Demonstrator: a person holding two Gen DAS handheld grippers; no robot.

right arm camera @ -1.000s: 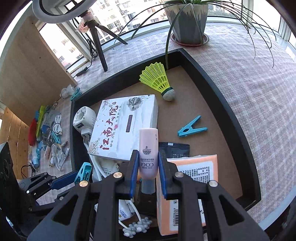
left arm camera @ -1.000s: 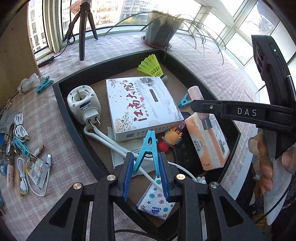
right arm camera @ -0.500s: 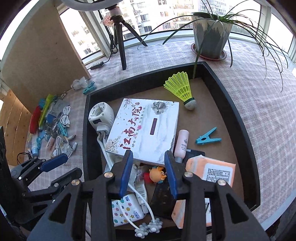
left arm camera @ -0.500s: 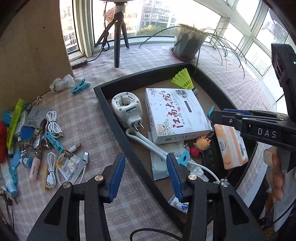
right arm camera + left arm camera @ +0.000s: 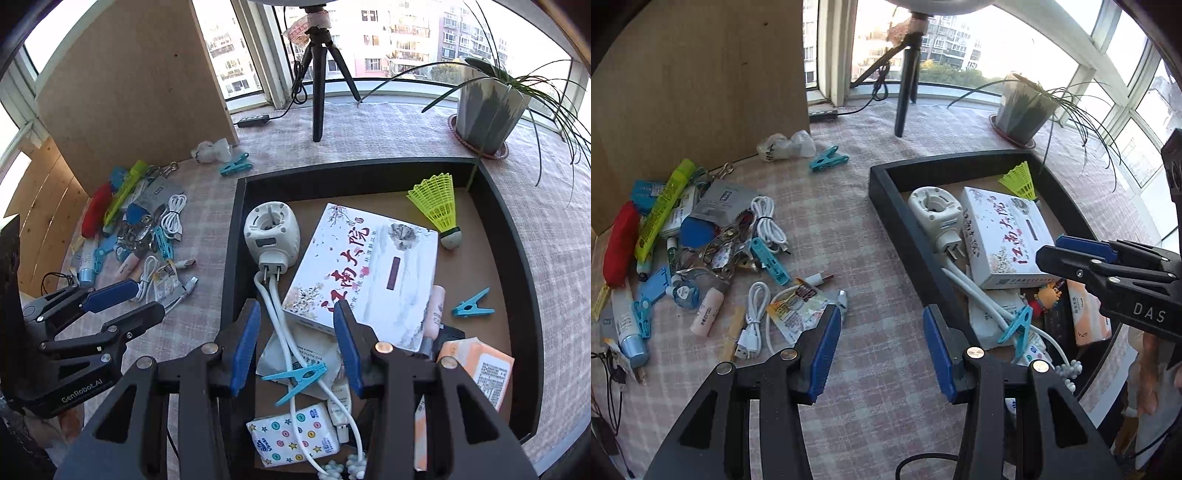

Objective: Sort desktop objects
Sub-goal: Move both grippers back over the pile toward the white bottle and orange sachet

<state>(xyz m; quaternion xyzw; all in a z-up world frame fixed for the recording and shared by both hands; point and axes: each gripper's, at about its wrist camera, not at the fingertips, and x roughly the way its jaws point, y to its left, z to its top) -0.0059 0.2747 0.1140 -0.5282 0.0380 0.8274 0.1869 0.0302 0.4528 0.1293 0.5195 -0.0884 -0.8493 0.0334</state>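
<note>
The left gripper (image 5: 881,347) hangs over bare checked cloth (image 5: 871,236), jaws apart and empty, with the tray's (image 5: 905,225) black near wall just to its right and a litter of small things to its left. That litter, cables (image 5: 768,225), clips, tubes (image 5: 705,310), a red pouch (image 5: 618,247) and a green stick (image 5: 663,208), runs up to the wooden board (image 5: 694,74), leaving a clear strip of cloth between the pile and the tray wall. A sachet (image 5: 798,302) and a white plug end lie just beyond the left finger's tip. The right gripper (image 5: 295,343) is over the near left corner of the tray, its jaws opening with nothing pressed between them; below the gap run a white cord (image 5: 280,332) and a blue peg (image 5: 299,380) lying across it. Inside the tray the white box (image 5: 369,273) takes the middle, a white plug-in unit (image 5: 269,232) sits against the left wall, a yellow shuttlecock (image 5: 439,206) lies near the far right corner, and a second blue peg (image 5: 472,304) rests alone on open brown floor by the right wall. A pink tube (image 5: 434,314) lies along the box's right edge, touching it; an orange tissue pack (image 5: 480,369) and a star-printed pack (image 5: 291,435) crowd the near edge. The freest floor in the tray is the far strip behind the box. Beyond the tray stand a tripod (image 5: 319,74) and a potted plant (image 5: 487,107).
</note>
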